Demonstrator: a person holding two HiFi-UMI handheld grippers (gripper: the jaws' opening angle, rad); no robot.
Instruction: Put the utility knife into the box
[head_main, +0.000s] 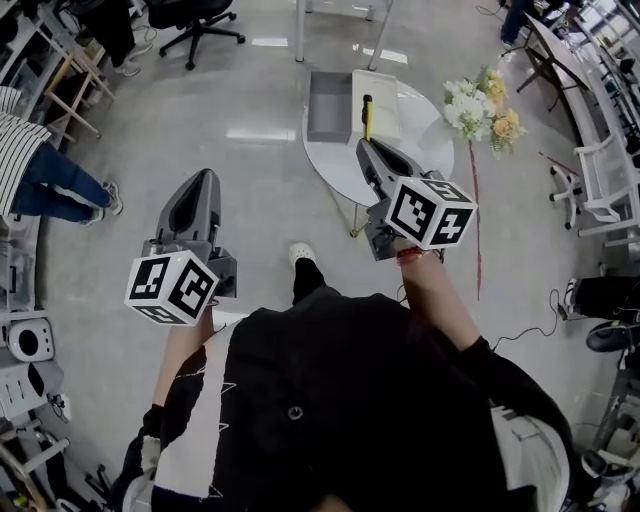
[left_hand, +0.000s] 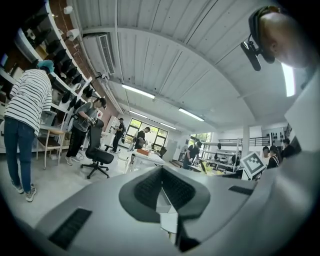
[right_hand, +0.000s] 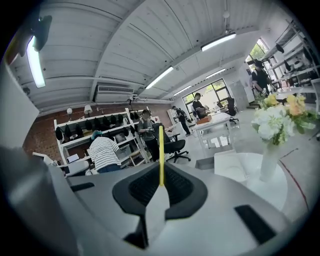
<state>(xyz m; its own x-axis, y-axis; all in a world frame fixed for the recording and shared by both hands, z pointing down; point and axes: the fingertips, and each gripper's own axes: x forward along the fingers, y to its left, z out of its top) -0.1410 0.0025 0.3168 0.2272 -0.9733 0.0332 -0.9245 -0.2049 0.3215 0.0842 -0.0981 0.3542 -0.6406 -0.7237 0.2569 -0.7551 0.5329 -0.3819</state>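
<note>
The yellow utility knife (head_main: 367, 116) sticks out forward from my right gripper (head_main: 368, 148), which is shut on it above the round white table (head_main: 425, 140). In the right gripper view the utility knife (right_hand: 161, 152) rises as a thin yellow bar from the closed right gripper (right_hand: 161, 186). An open grey box (head_main: 329, 106) lies on the table's far left part, just left of the knife, with a white lid (head_main: 383, 108) beside it. My left gripper (head_main: 200, 182) hangs over the bare floor, well left of the table, shut on nothing; the left gripper (left_hand: 162, 192) shows only a slit.
A vase of white and yellow flowers (head_main: 482, 108) stands at the table's right edge. A person in a striped shirt (head_main: 30, 165) is at the far left. An office chair (head_main: 196, 22) stands beyond, with desks and shelves along both sides of the room.
</note>
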